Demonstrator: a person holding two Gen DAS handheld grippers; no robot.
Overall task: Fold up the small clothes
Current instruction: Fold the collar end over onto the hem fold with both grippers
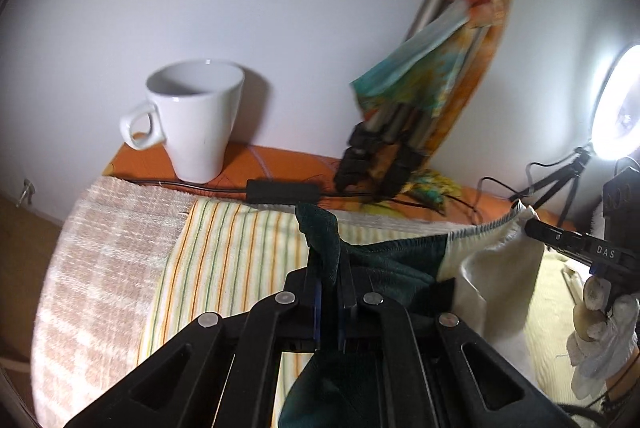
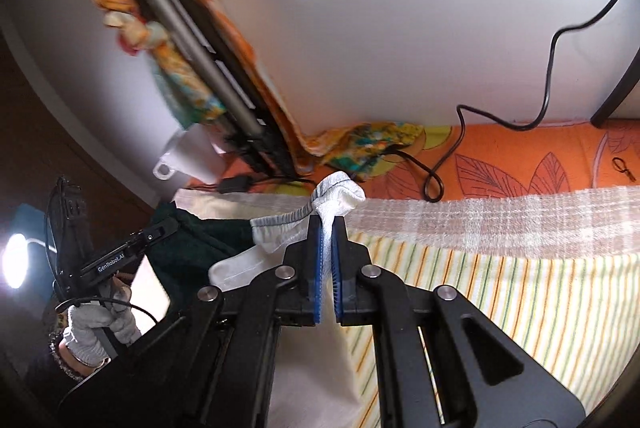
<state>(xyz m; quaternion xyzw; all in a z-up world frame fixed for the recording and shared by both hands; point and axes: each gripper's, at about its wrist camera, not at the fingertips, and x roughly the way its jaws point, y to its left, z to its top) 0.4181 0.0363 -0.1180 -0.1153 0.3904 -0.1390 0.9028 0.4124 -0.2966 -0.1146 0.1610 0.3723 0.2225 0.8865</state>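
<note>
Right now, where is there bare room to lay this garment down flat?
The striped towel ahead of the right claw is bare, bordered by the checked towel. The back edge is crowded: white mug, folded tripod, black cables. Both claws grip the garment.

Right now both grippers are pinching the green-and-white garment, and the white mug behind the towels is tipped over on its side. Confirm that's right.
Not quite. The left gripper and right gripper are both shut on the green-and-white garment, but the white mug stands upright on the orange cloth, handle to the picture's left. The left wrist view shows it clearly.
</note>
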